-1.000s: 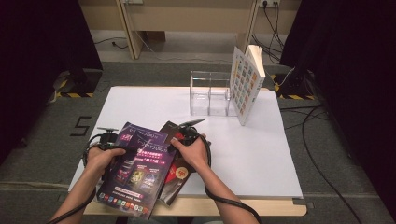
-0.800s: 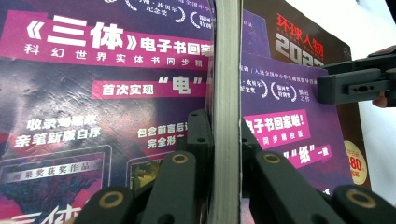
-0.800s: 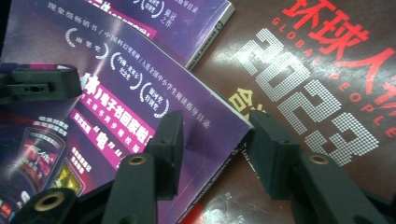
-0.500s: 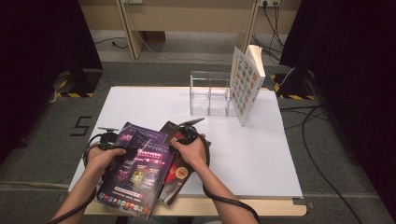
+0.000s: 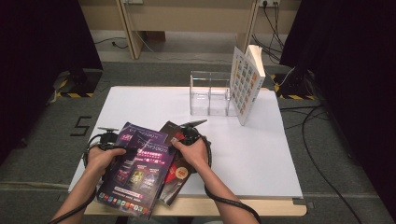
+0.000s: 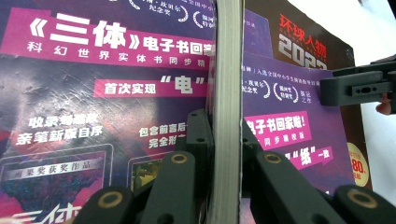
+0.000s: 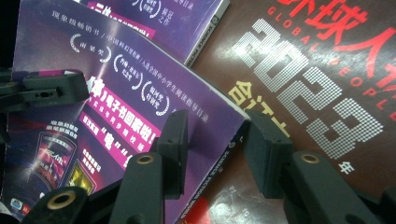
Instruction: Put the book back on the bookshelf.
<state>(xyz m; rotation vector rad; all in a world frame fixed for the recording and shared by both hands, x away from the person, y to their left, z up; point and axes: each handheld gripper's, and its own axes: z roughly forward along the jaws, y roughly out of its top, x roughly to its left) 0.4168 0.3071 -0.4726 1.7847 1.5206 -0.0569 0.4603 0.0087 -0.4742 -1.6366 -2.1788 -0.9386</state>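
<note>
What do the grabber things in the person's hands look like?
Both are black. The left gripper and the right gripper each have two chunky black jaws joined by bars with brass-coloured round pins. A black cable trails back along the right forearm. The forearms show no sleeves.

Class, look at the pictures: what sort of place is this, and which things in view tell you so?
Probably a lab or recording studio, not a home: a white table ringed by black curtains, cables across grey carpet, and hazard-striped tape on the floor.

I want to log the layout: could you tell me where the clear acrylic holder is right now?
In the high view, the clear acrylic holder stands at the far side of the white table, right of centre, beside the upright open book.
</note>
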